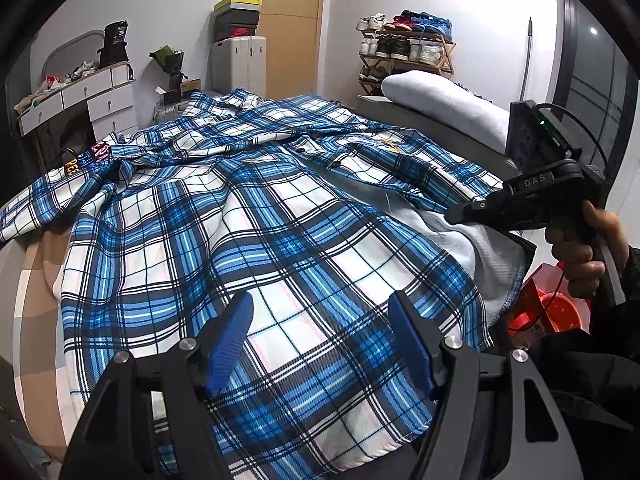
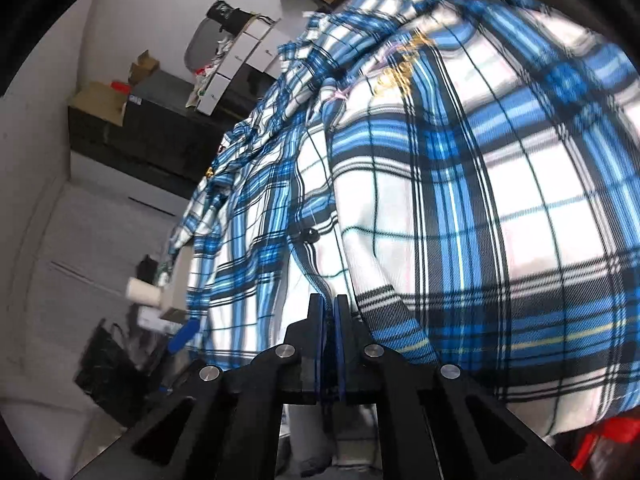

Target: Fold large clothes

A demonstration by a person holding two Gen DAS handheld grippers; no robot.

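A large blue, white and black plaid shirt (image 1: 248, 216) lies spread over the bed, with dark buttons and a pale grey lining showing at its right edge. My left gripper (image 1: 320, 320) is open, its blue pads just above the shirt's near hem, holding nothing. My right gripper (image 1: 464, 212) shows at the right of the left wrist view, pinching the shirt's right front edge. In the right wrist view the right gripper (image 2: 329, 308) is shut on the plaid shirt (image 2: 460, 184), and the cloth fills most of the view.
A grey pillow (image 1: 444, 108) lies at the bed's far right. Behind stand a shoe rack (image 1: 404, 48), a white suitcase with shoe boxes (image 1: 238, 60) and a white drawer desk (image 1: 80, 96). A red stool (image 1: 556, 308) is by the bed's right side.
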